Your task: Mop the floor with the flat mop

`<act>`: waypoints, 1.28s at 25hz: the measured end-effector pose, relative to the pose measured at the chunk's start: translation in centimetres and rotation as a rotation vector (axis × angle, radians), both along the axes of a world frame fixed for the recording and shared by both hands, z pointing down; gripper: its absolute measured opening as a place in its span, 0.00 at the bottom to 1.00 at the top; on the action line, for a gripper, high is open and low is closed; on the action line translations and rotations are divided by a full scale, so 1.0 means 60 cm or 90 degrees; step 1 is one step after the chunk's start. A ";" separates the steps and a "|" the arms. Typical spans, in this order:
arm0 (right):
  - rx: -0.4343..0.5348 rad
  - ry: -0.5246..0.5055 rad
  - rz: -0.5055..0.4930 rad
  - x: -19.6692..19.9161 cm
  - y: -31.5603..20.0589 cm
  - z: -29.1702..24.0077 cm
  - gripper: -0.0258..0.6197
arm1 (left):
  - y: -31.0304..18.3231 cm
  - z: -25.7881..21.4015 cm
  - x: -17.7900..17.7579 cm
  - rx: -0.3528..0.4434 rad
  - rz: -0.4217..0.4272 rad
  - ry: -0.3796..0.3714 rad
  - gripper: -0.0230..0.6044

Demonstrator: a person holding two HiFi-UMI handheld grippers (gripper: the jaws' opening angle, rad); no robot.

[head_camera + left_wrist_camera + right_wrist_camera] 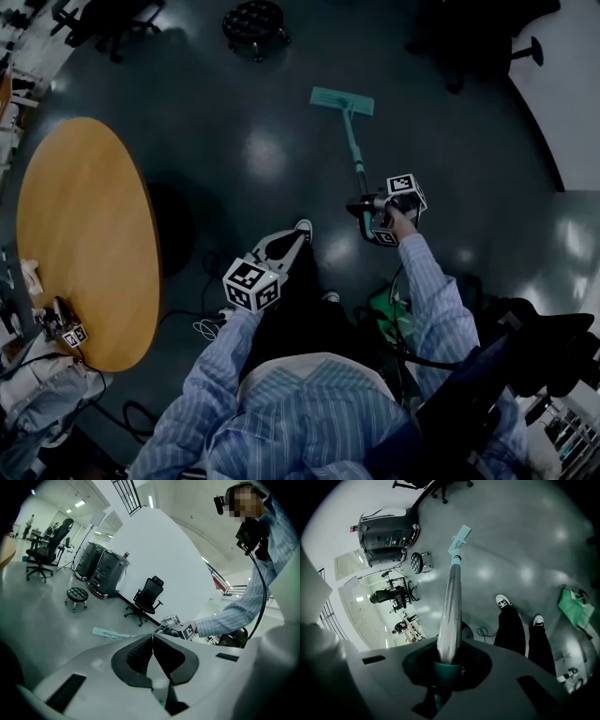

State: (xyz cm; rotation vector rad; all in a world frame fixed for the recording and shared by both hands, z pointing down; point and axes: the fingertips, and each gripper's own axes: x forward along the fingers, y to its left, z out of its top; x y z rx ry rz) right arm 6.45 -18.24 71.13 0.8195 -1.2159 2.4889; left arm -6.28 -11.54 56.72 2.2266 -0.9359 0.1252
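A flat mop with a teal head (342, 101) lies on the dark floor ahead of me; its pole (354, 150) runs back to my right gripper (364, 208). That gripper is shut on the pole near its teal grip, and in the right gripper view the silver pole (451, 606) rises from between the jaws to the mop head (459, 539). My left gripper (281, 246) hangs by my left leg with its jaws shut on nothing. From the left gripper view the mop head (111, 633) shows flat on the floor, beyond the left gripper (153, 641).
A round wooden table (84, 234) stands at my left. A black stool (254, 24) and office chairs (108, 21) sit at the far side. A green bag (389, 309) and cables (206, 323) lie by my feet; a black chair (525, 361) is at my right.
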 end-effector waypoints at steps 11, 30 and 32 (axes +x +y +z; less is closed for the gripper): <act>-0.027 -0.011 -0.010 0.067 0.328 -0.035 0.08 | 0.141 -0.057 0.059 0.034 0.014 0.012 0.05; -0.075 -0.053 -0.019 0.189 0.798 -0.116 0.08 | 0.387 -0.106 0.153 0.072 0.015 0.022 0.05; -0.082 -0.054 -0.024 0.199 0.819 -0.124 0.08 | 0.391 -0.107 0.152 0.075 0.019 0.021 0.05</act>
